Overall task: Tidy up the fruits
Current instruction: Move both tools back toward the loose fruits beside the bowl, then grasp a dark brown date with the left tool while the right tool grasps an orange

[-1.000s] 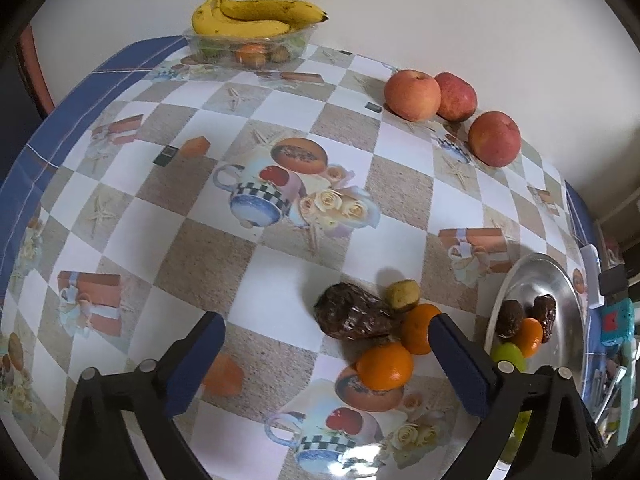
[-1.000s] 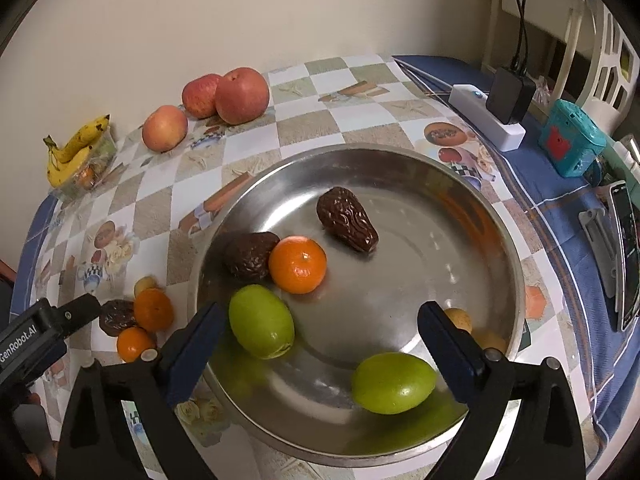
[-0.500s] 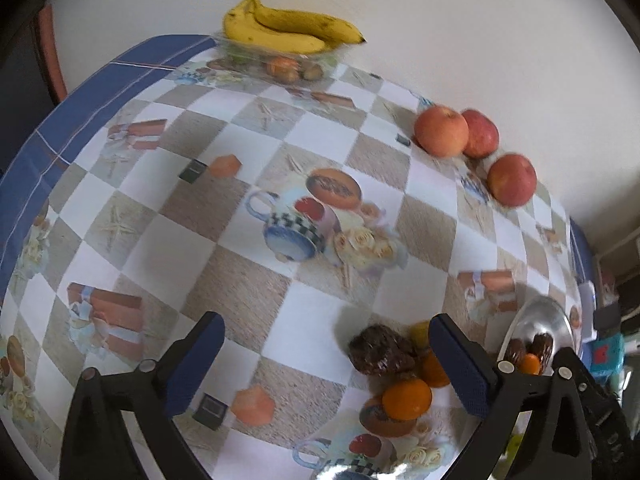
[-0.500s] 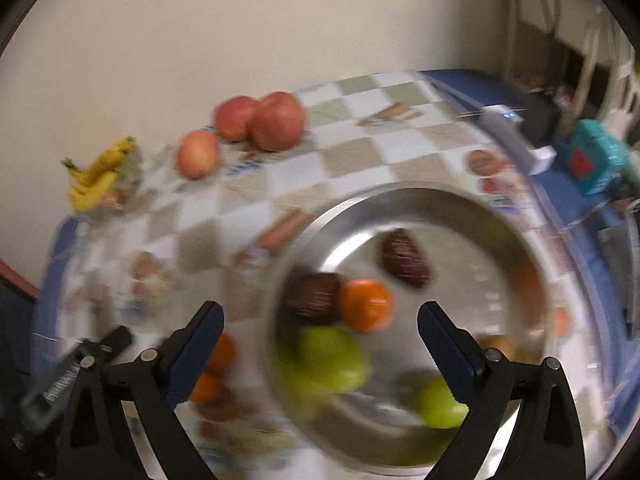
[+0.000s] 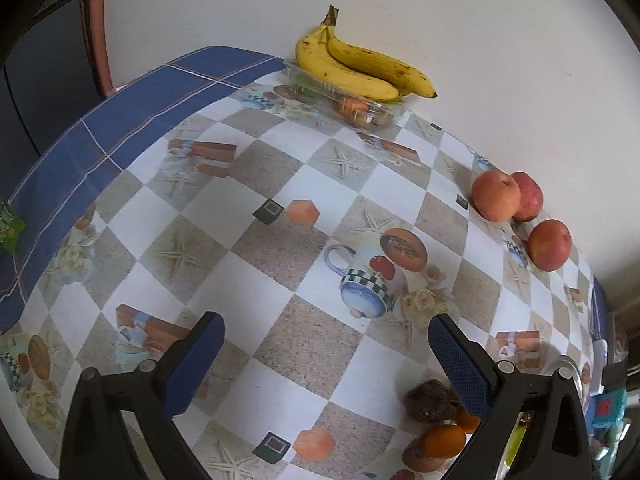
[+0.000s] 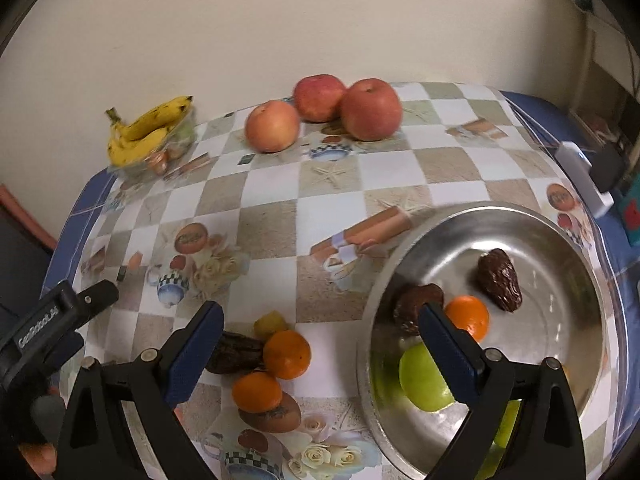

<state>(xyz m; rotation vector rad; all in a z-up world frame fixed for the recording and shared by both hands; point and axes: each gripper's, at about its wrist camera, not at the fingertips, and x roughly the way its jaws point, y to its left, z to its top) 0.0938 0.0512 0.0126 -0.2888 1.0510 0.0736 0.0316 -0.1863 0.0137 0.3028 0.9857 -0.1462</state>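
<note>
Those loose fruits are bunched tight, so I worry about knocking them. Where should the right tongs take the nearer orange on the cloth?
Grip the nearer orange across its round middle, coming from above with the open right tongs. The other orange and the dark wrinkled fruit crowd its far side, so place the fingers left and right, where bare tablecloth shows.

In the right wrist view the right gripper's finger (image 6: 448, 354) covers part of the green fruit (image 6: 422, 382) and a dark fruit (image 6: 412, 306). The steel bowl (image 6: 496, 214) runs off the near edge (right side too). The clear tray's (image 5: 394, 110) contents are unreadable.
</note>
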